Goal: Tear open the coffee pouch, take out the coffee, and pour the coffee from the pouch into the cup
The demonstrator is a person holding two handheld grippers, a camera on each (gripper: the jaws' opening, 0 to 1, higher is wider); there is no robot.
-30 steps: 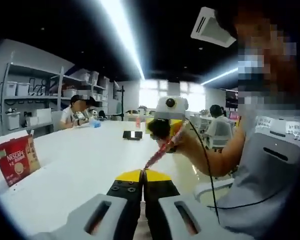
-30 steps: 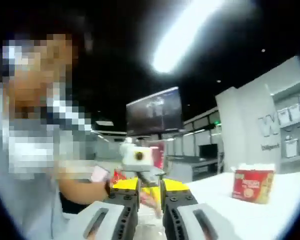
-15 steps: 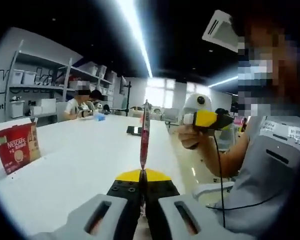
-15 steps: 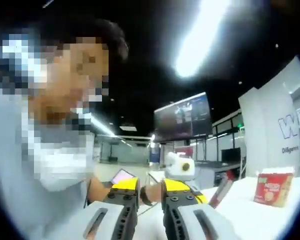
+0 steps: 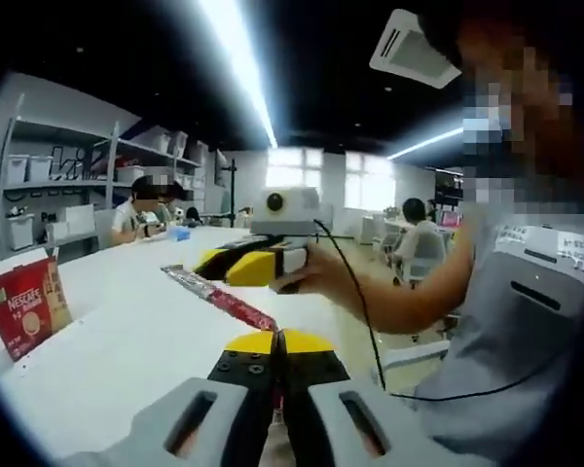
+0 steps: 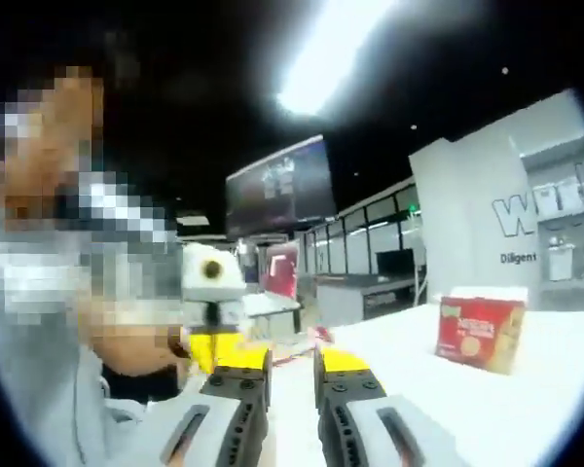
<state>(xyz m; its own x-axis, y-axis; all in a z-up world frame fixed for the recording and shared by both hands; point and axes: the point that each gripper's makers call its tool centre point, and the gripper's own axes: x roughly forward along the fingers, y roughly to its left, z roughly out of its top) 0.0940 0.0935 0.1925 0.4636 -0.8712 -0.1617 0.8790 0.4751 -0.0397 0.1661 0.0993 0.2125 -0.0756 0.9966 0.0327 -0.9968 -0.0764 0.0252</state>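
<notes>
Since half a second ago, we find the coffee sachet has swung from upright to slanting away to the left, and the right gripper has crossed to just above it. In the left gripper view, the left gripper has its jaws closed on one end of the single red sachet. One red Nescafé box stands on the white table.

In the right gripper view, the right gripper shows parted jaws holding nothing. We count one left gripper beyond and one Nescafé box.
</notes>
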